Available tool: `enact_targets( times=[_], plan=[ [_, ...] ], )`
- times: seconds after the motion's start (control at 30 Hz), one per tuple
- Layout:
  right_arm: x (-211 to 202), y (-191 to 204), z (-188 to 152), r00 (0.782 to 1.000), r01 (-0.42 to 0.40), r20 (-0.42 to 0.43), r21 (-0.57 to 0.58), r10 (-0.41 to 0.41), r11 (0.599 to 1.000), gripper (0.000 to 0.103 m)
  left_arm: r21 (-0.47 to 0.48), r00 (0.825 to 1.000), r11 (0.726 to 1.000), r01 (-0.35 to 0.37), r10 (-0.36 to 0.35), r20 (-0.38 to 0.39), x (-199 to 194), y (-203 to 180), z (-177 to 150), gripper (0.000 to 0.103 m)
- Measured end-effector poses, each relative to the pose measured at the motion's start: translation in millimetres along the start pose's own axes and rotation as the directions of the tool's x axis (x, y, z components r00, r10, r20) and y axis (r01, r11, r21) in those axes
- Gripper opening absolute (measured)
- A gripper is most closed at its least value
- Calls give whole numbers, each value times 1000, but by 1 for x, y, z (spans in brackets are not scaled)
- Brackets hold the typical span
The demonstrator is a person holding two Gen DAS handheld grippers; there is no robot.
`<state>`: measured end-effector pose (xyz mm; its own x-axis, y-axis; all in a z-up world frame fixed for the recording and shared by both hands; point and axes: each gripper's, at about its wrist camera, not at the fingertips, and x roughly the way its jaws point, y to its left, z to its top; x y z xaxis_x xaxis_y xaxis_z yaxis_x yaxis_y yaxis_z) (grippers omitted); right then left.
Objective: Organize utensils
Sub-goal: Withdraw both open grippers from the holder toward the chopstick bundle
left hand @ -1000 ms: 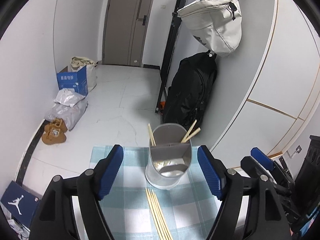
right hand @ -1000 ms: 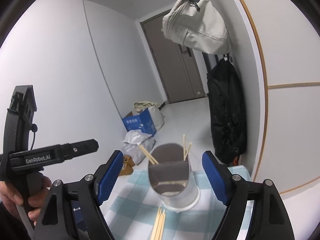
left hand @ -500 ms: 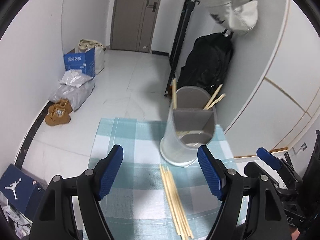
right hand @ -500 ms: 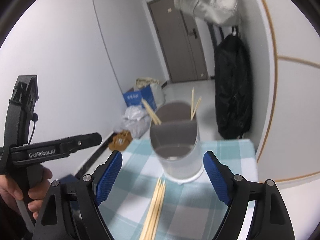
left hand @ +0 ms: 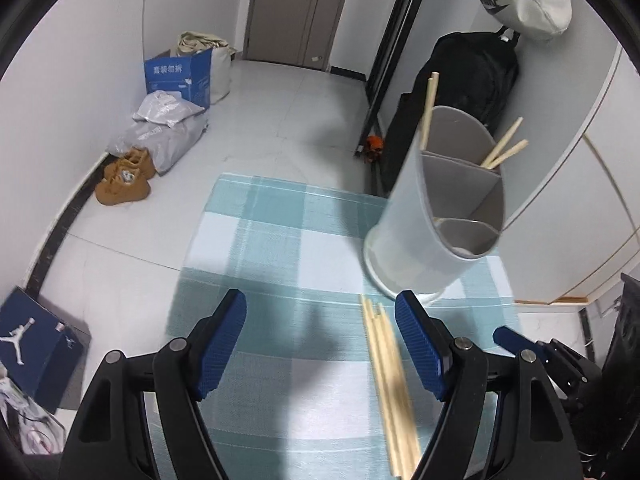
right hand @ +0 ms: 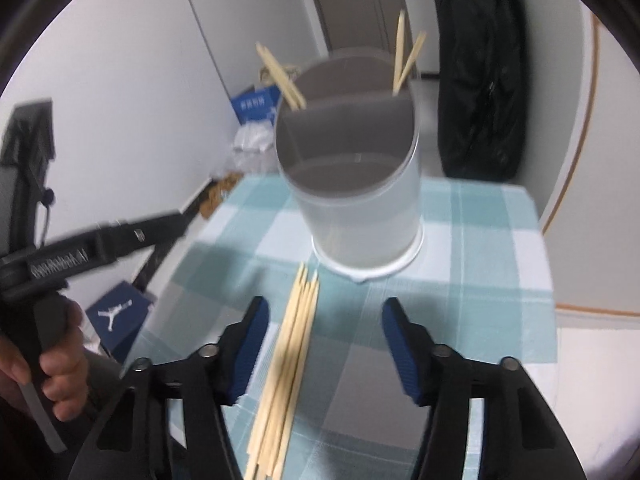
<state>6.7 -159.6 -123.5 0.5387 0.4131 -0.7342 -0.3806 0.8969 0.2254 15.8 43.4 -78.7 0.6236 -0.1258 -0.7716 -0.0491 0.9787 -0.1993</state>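
A grey divided utensil holder stands on a blue-and-white checked cloth, with a few chopsticks leaning in its back compartments. Several loose wooden chopsticks lie on the cloth in front of it. My left gripper is open above bare cloth, left of the bundle. My right gripper hangs over the bundle, jaws closing, the sticks lying between them near the left pad, untouched.
A hand holds the left gripper at the left of the right wrist view. On the floor past the cloth lie shoes, bags and a blue box. A black backpack leans against the wall behind the holder.
Both grippers have come down toward the cloth and tilted downward, so the holder and chopsticks loom larger. The right gripper's jaws have narrowed; the left's are unchanged.
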Motion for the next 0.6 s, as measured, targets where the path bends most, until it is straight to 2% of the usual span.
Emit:
enact_targets(
  times=[0.13, 0.3, 0.6],
  plan=[
    [26, -2, -6, 995, -13, -95, 21, 15, 1000, 51, 11, 998, 998, -56, 56, 21, 0, 11, 4, 73],
    [53, 0, -7, 982, 1, -190, 23, 4, 1000, 33, -20, 998, 998, -65, 65, 0, 7, 25, 4, 73],
    [72, 16, -9, 964, 68, -252, -67, -83, 995, 22, -35, 997, 997, -68, 67, -25, 11, 35, 3, 73]
  ],
)
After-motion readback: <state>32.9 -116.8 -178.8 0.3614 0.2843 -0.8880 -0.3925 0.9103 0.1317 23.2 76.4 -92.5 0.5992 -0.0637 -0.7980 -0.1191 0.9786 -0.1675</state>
